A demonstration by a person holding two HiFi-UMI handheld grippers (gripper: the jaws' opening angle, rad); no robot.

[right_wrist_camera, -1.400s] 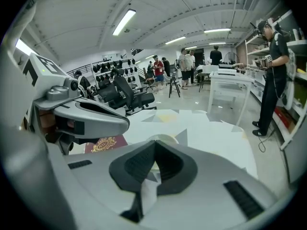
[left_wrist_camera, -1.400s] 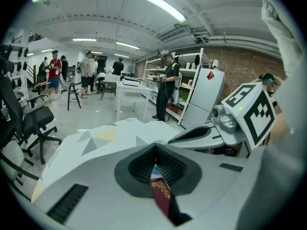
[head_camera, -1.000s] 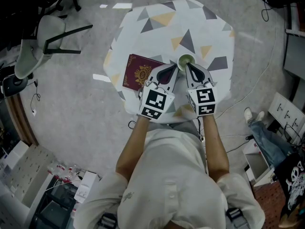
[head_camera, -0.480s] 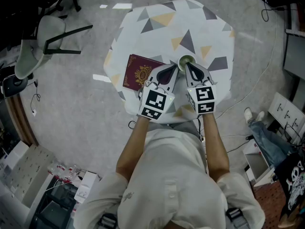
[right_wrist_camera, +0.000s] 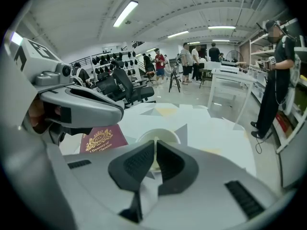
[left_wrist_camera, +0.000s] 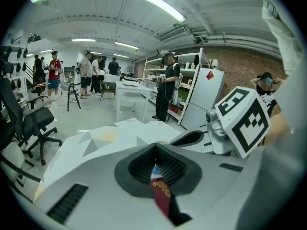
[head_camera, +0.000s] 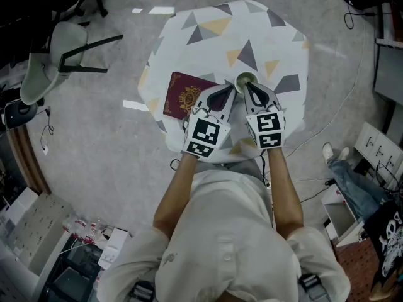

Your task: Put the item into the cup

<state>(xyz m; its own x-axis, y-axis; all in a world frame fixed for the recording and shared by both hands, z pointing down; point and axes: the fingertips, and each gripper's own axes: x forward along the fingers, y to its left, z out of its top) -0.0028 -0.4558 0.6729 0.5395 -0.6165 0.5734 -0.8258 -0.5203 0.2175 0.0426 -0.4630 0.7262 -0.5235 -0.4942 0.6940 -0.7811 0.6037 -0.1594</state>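
One cup (head_camera: 245,79), upright, mouth up, on the patterned table (head_camera: 277,36). One maroon book (head_camera: 184,95) flat to its left, long axis running away from the person. Two grippers side by side: left gripper (head_camera: 230,89) over the book's right edge, jaws pressed together, empty; right gripper (head_camera: 247,87) all but closed, pinching nothing, tips by the cup's near rim.

Cream short-slv shirt (head_camera: 227,231), frame centre-bottom. L gripper (head_camera: 230,90) & R gripper (head_camera: 247,87): pale grey shells, black ribbed pads, b/w marker cubes (head_camera: 205,136).
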